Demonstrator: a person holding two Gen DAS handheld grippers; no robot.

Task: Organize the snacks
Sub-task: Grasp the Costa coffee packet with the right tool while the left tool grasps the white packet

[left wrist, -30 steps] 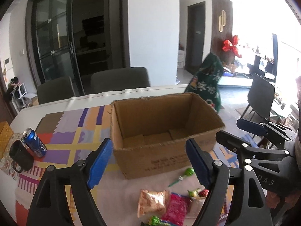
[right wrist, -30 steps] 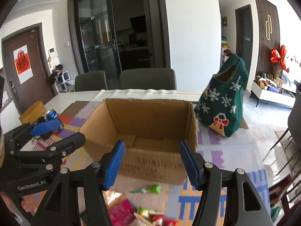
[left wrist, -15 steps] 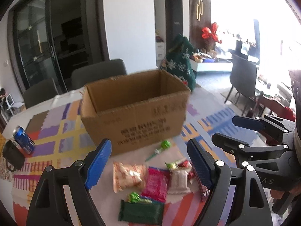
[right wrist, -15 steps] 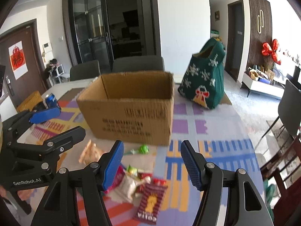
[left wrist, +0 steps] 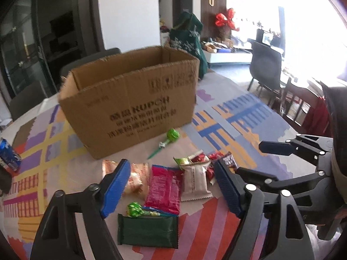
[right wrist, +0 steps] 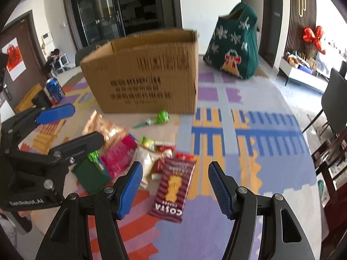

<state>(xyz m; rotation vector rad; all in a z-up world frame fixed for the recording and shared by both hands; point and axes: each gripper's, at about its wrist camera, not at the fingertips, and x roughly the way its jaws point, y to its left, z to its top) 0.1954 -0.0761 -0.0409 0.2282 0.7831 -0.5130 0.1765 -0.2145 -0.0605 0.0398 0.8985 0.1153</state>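
Observation:
An open cardboard box (left wrist: 132,106) (right wrist: 149,73) stands on the patterned tablecloth. In front of it lies a pile of snacks: a pink packet (left wrist: 164,186), a white packet (left wrist: 194,181), a dark green packet (left wrist: 147,230), a green lollipop (left wrist: 172,135) (right wrist: 162,116) and a maroon Costa packet (right wrist: 173,186). My left gripper (left wrist: 171,188) is open and empty above the pink packet. My right gripper (right wrist: 175,186) is open and empty above the Costa packet.
A green Christmas bag (right wrist: 236,41) stands right of the box. A blue can (right wrist: 54,88) (left wrist: 7,155) and a black mug (right wrist: 41,100) sit at the left. Chairs (left wrist: 265,65) stand around the table.
Both grippers have pulled back from the box and dropped toward the snack pile, which now fills the lower middle of both views. Both stay open.

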